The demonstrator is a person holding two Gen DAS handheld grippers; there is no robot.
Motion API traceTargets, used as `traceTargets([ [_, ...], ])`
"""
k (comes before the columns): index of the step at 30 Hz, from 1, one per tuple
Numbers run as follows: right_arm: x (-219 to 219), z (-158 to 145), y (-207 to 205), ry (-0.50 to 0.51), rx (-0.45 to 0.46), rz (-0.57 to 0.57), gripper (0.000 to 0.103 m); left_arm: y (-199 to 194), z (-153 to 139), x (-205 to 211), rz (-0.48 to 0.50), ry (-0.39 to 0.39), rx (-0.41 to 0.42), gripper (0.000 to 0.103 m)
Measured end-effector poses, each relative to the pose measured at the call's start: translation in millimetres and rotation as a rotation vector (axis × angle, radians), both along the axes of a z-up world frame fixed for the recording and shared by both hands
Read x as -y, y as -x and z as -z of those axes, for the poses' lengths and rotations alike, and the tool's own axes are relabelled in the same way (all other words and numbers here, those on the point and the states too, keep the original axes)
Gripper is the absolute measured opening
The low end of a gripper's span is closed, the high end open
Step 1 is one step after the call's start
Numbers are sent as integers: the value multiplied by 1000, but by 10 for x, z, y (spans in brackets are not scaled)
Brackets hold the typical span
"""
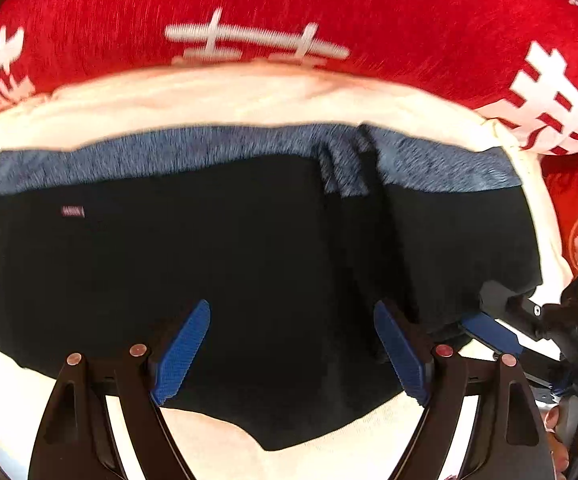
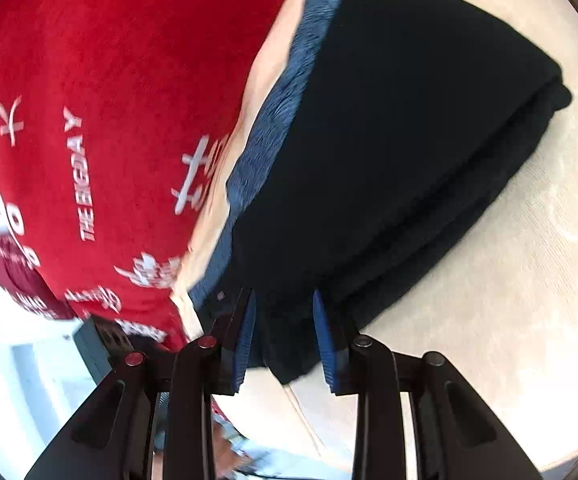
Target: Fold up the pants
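Note:
Black pants with a blue-grey waistband lie folded in layers on a cream cloth. My left gripper is open, its blue pads spread wide just above the near part of the pants, holding nothing. My right gripper has its jaws partly closed around the near corner of the folded pants; the black cloth sits between the pads. In the left wrist view the right gripper shows at the pants' right edge.
A red cloth with white characters lies behind the cream cloth, also in the right wrist view. The cream surface extends to the right of the pants. A dark box sits at the lower left.

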State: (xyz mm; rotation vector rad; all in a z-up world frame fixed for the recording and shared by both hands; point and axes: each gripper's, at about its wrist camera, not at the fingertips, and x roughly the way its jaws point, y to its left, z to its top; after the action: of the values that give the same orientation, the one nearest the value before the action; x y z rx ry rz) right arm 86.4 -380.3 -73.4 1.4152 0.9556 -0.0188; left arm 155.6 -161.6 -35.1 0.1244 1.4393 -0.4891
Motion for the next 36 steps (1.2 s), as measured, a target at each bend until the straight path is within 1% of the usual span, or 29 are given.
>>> traceTargets([
  [2,50,147,-38,-62,-8,24,33,42,21,-57,-11,-25,-3,85],
  [3,38,196,-38,-83,-8,49,31,61,-13,-103,-20,-42,3,85],
  [4,40,195,-52,-85,-8,62,21,71,-75,-165,-30,-49,13,85],
  [5,63,184,-46,-84,-9,60,4,85,-164,-246,-36,-53,29,85],
  [8,92,-32,-99,-24,5,-27,4,110,-339,-369,-29,-86,89,85],
  [9,73,-99,-104,2,-3,-78,4,116,-363,-390,-23,-100,99,85],
  [10,44,-105,-117,22,-17,-114,4,123,-362,-398,-19,-109,99,85],
  [12,3,-50,-153,70,-53,-171,4,123,-320,-401,-22,-127,87,85],
  [13,-23,44,-210,78,-73,-193,4,114,-295,-374,-26,-137,77,85],
  [15,-17,198,-270,72,-115,-243,5,106,-311,-330,-37,-127,74,85],
  [16,10,180,-230,70,-108,-259,6,101,-335,-296,-37,-125,82,85],
  [17,19,96,-249,91,-105,-301,11,92,-370,-259,-31,-126,88,85],
  [18,23,-55,-287,144,-106,-386,25,74,-377,-195,-27,-124,89,85],
  [19,23,-193,-309,176,-89,-448,32,18,-372,19,-25,-121,90,85],
  [20,72,-401,-310,218,-33,-514,42,-9,-371,133,-22,-117,95,85],
  [21,156,-572,-310,261,10,-542,47,-30,-397,224,-15,-113,101,85],
  [22,247,-696,-313,307,35,-551,47,-45,-404,308,-8,-110,108,85],
  [23,453,-862,-324,396,61,-536,47,-56,-426,390,-1,-107,115,85],
  [24,632,-921,-327,461,64,-506,47,-65,-434,490,7,-102,118,85],
  [26,983,-895,-382,573,18,-431,47,-80,-409,684,19,-90,112,85],
  [27,1216,-755,-447,593,-42,-395,47,-78,-393,804,24,-81,108,85],
  [28,1369,-612,-477,559,-74,-372,47,-77,-373,899,29,-71,104,85],
  [29,1508,-451,-503,489,-90,-351,47,-67,-358,996,36,-59,102,85],
  [31,1664,-109,-547,318,-89,-322,45,-49,-321,1165,47,-33,94,85],
  [32,1675,-29,-567,267,-79,-322,33,-36,-308,1238,52,-22,88,85],
  [33,1656,7,-593,216,-72,-319,31,-24,-287,1292,54,-18,85,85],
  [34,1630,-22,-606,195,-56,-322,31,-14,-256,1321,56,-25,85,85],
  [35,1593,-72,-625,178,-32,-339,31,-7,-198,1340,61,-42,87,85],
  [36,1538,-159,-651,173,2,-371,31,17,-131,1341,65,-80,93,85],
])
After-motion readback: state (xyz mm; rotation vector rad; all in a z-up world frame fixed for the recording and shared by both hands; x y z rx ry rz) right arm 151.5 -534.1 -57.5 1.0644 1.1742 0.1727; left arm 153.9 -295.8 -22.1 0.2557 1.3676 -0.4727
